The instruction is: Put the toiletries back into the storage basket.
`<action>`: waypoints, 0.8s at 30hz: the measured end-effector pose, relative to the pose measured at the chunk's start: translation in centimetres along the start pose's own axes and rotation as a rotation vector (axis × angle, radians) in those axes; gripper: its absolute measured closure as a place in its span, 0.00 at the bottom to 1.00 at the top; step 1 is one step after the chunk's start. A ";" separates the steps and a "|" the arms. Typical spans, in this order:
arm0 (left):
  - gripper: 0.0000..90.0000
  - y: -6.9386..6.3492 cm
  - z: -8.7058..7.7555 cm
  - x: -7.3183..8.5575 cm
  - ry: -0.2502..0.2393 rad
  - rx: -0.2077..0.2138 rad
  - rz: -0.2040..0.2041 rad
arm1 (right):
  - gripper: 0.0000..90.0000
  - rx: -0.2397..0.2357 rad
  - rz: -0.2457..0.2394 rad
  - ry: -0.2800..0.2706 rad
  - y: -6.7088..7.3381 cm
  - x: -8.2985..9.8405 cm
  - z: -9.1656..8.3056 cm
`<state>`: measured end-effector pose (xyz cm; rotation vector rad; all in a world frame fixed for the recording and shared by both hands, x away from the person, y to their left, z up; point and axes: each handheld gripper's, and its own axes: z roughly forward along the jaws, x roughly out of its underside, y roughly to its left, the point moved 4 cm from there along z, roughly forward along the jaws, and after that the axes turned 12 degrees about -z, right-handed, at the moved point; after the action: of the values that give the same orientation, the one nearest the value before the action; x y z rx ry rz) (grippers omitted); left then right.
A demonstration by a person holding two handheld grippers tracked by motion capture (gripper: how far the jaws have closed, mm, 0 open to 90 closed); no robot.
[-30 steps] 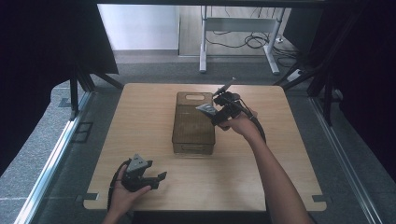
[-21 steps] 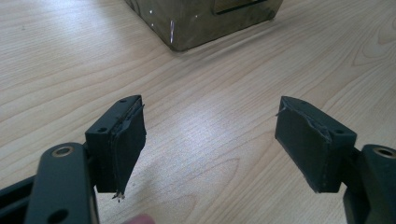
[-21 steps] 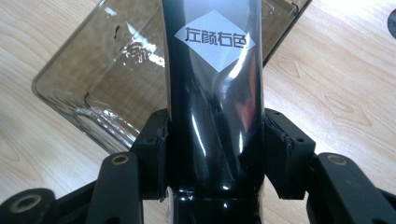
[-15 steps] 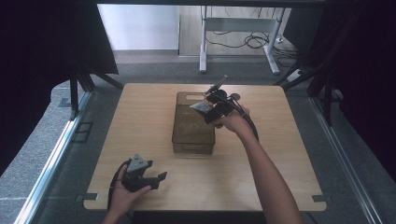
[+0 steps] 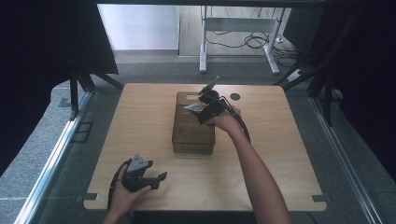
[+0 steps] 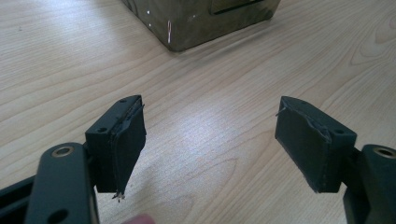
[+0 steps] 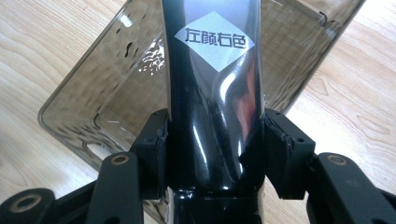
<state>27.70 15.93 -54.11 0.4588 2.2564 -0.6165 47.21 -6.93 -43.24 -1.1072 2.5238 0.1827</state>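
Observation:
A smoky transparent plastic bin [image 5: 179, 136] stands lengthwise in the middle of the wooden table [image 5: 280, 154]. My right gripper [image 5: 206, 106] hovers over the bin's far right part, shut on a glossy black object [image 7: 212, 93] with a white diamond label. That object juts out over the open bin [image 7: 88, 88]. Near the table's front left, my left gripper [image 5: 159, 177] rests low, jaws wide open with nothing between them [image 6: 210, 140]. A corner of the bin [image 6: 201, 18] shows ahead of it.
A small round hole [image 5: 235, 96] sits in the table behind the bin. Beyond the far edge a metal desk frame [image 5: 203, 42] and cables lie on the floor. Dark curtains [image 5: 42, 56] hang on both sides.
My right gripper has carried the black object leftward, from the bin's right edge to above its inside. The left gripper has stayed put.

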 end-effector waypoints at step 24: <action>0.28 0.1 0.1 0.1 0.010 -0.003 0.000 | 0.53 -0.018 0.010 0.060 0.6 -0.1 5.3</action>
<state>27.76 15.96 -54.31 0.4619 2.2665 -0.6121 48.38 -5.08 -48.06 -1.1234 2.5853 0.1782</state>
